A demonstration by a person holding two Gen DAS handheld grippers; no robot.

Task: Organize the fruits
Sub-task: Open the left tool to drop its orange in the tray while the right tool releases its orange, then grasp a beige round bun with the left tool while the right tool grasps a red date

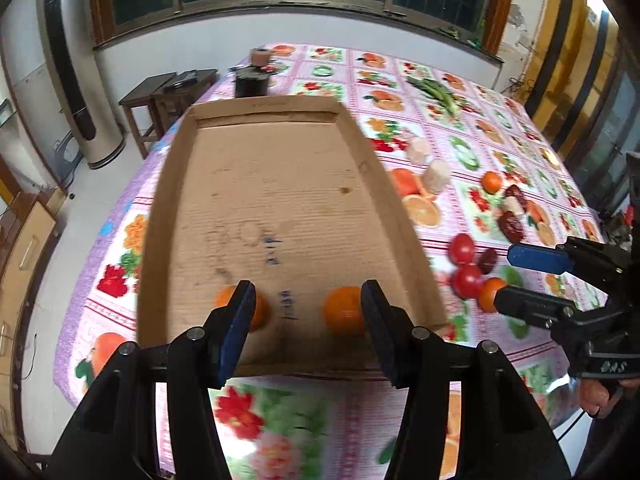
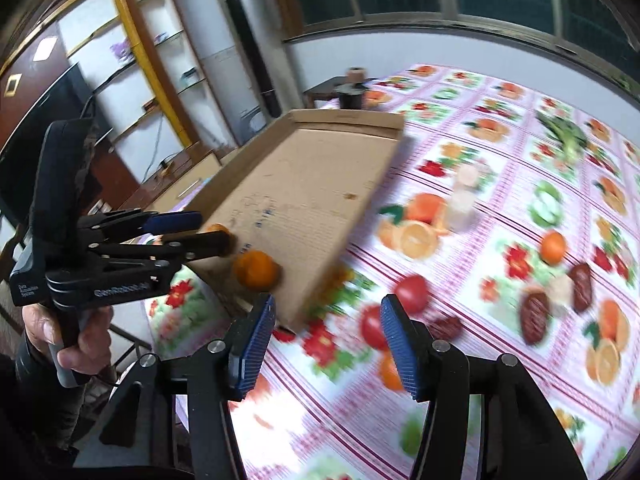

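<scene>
inside the cardboard tray (image 1: 280,184) sit two oranges (image 1: 344,316), while both grippers (image 1: 308,320) (image 2: 326,340) gape wide, holding nothing.

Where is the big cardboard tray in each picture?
Left wrist view: the cardboard tray fills the middle, straight ahead of the left gripper, with two oranges inside near its front edge.
Right wrist view: the tray sits left of centre, tilted by the lens.
Shared landmark: the tall white air conditioner stands by the wall.

2 oranges (image 1: 344,312) in box (image 1: 280,184) on table; tomatoes (image 1: 462,249) right of box.
</scene>
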